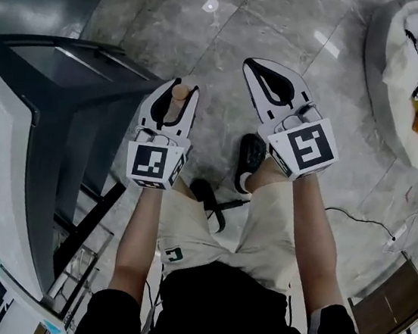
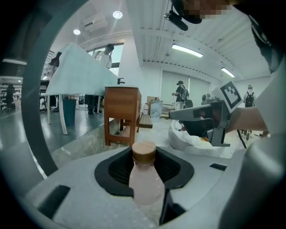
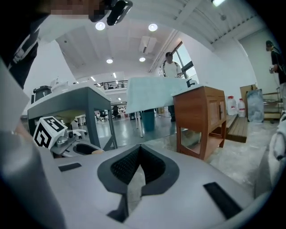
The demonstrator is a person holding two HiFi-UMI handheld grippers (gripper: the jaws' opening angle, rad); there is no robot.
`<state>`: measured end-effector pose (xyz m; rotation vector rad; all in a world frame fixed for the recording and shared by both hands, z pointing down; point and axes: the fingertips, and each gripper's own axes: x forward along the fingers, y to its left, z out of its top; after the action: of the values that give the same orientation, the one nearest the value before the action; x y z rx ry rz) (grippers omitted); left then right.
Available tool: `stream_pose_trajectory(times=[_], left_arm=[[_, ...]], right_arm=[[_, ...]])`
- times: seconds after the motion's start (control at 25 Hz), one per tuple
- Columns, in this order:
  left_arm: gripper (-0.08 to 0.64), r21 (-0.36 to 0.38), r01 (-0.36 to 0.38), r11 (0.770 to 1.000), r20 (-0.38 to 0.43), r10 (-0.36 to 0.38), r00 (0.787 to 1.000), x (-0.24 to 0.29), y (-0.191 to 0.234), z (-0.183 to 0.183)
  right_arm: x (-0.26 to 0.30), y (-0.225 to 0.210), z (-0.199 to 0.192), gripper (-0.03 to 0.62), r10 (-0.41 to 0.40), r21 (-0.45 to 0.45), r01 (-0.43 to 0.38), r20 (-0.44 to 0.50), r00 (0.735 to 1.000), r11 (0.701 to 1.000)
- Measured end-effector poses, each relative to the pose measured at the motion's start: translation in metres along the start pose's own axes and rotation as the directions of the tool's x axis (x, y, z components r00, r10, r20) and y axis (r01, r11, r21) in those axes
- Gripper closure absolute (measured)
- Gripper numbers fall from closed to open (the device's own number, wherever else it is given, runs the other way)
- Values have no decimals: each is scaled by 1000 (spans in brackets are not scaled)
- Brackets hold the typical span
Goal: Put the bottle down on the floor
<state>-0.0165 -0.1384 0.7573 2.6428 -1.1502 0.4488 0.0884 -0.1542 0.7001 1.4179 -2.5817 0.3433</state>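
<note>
**Head view.** I look steeply down over both forearms to a grey marble floor (image 1: pixel 235 28). The left gripper (image 1: pixel 181 86) points forward, and the tan cap of the bottle (image 1: pixel 178 92) shows between its jaws. The bottle is held in the air, clear of the floor. The right gripper (image 1: pixel 250 65) is raised just beside the left one and carries nothing. A dark grey tabletop (image 1: pixel 54 66) stands to the left. A white beanbag (image 1: pixel 399 111) with an orange cushion on it lies at upper right. A dark shoe (image 1: pixel 250 156) shows on the floor below the grippers.

**Left gripper view.** The jaws are clamped on the bottle, and the black pads (image 2: pixel 176 167) press it from either side. It stands upright, pale pink, with the tan cap (image 2: pixel 144 152) rising just above the pads. Beyond it I see a wooden cabinet (image 2: pixel 123 112), and the right gripper crosses the right of the view.

**Right gripper view.** The jaws are together, leaving only a thin slit with nothing in it. The wooden cabinet stands ahead to the right and a grey table (image 3: pixel 71 100) to the left. The left gripper's marker cube (image 3: pixel 47 129) shows at the left edge.
</note>
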Motion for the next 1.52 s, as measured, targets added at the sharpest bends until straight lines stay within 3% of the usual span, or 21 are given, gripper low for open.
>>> stream_pose_trajectory(times=[0.2,0.44,0.52,0.68,0.84,0.96,1.24,1.52], left_arm=[[416,10,-18,1000,-8,18,1000,31,15,-64],[416,14,-27,1000,-9,27,1000,55,31,-119],[416,16,-25,1000,-11,25,1000,61,32,-133],[416,8,-30,1000,-12,30,999,73,34,-159],[416,-2,-44,999,-29,44,999,82,37,-188],[416,-20,-57,998,-45,56,997,91,43,-211],[416,-59,-101,993,-102,95,990,117,60,-266],[416,-39,-138,990,-144,131,981,145,70,-313]], right_arm=[[24,-4,-33,589,17,20,-17,10,1000,1000],[44,-6,-52,588,-52,66,55,-33,998,996],[49,-6,-50,588,-73,101,73,-4,997,992],[55,1,-42,589,-35,-17,37,87,996,999],[62,12,-53,589,33,-87,-24,105,994,996],[66,14,-63,588,65,-91,-55,110,992,994],[76,3,-93,588,39,-85,-35,53,998,996],[87,13,-100,589,35,-54,-34,23,999,998]])
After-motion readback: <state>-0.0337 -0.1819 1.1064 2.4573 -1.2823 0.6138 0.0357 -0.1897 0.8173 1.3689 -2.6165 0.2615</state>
